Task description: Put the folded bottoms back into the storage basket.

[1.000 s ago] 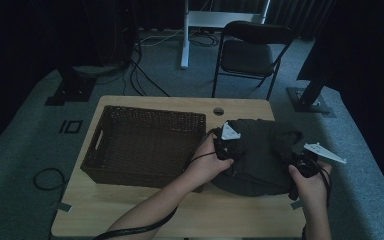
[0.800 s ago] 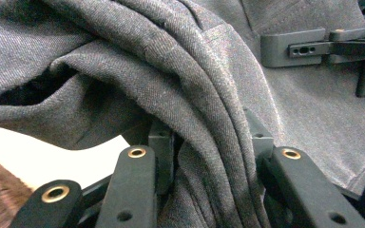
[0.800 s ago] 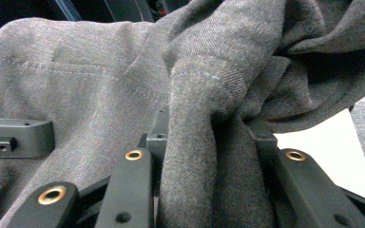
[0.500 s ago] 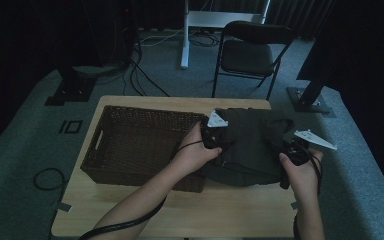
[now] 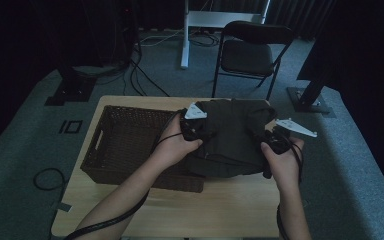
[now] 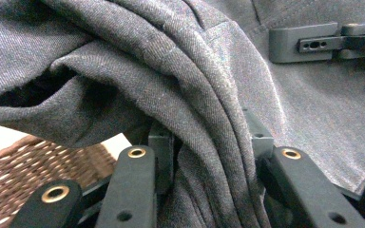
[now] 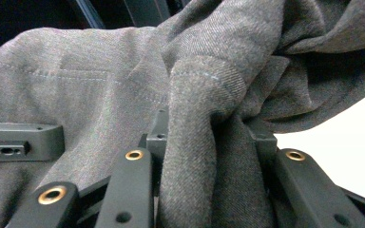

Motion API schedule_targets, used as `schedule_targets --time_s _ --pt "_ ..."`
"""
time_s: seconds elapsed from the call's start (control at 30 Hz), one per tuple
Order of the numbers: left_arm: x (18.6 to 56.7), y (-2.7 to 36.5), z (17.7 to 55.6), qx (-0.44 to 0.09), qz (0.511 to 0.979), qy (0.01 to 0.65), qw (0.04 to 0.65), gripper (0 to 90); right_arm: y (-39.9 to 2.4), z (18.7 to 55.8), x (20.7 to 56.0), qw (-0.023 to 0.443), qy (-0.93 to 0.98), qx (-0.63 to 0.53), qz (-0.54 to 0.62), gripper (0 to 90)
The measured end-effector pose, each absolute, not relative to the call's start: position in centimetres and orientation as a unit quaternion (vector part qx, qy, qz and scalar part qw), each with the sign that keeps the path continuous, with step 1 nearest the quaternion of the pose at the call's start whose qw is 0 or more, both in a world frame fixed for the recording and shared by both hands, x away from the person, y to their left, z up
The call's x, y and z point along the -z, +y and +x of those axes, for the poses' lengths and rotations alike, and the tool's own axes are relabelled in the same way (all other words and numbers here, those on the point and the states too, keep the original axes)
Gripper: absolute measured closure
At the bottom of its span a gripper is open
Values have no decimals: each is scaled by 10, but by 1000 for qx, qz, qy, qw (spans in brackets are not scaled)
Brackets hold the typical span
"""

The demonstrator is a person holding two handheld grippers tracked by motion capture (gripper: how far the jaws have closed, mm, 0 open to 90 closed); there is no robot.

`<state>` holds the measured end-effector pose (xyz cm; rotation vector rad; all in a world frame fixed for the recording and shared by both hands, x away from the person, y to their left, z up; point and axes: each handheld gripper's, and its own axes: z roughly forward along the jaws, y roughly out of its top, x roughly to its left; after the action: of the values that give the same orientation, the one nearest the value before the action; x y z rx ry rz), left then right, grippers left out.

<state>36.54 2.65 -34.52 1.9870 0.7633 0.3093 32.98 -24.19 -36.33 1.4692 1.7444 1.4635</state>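
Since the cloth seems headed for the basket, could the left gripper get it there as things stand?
Probably yes. The left gripper, shut on the cloth, is at the basket's right edge; the basket is open-topped. The right gripper grips it too.

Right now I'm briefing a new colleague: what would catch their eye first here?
The dark grey garment, bunched up and lifted over the table's right half, with the left gripper and right gripper each clamped on a fold. Beside it, the brown wicker basket sits on the left of the wooden table.
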Motion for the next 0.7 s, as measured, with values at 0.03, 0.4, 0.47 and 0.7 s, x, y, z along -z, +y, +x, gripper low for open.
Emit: schedule_targets --time_s 0.03,0.4,0.47,0.7 --pt "345 30 366 -128 812 314 474 665 -238 331 363 214 630 -528 528 636" --pt "344 71 370 -140 805 337 468 664 -198 347 364 200 639 -535 515 636" --pt "344 73 370 -141 804 339 468 665 -194 348 364 200 640 -535 514 635" --pt "343 101 370 -148 797 348 471 665 -169 355 362 192 644 -541 506 635"
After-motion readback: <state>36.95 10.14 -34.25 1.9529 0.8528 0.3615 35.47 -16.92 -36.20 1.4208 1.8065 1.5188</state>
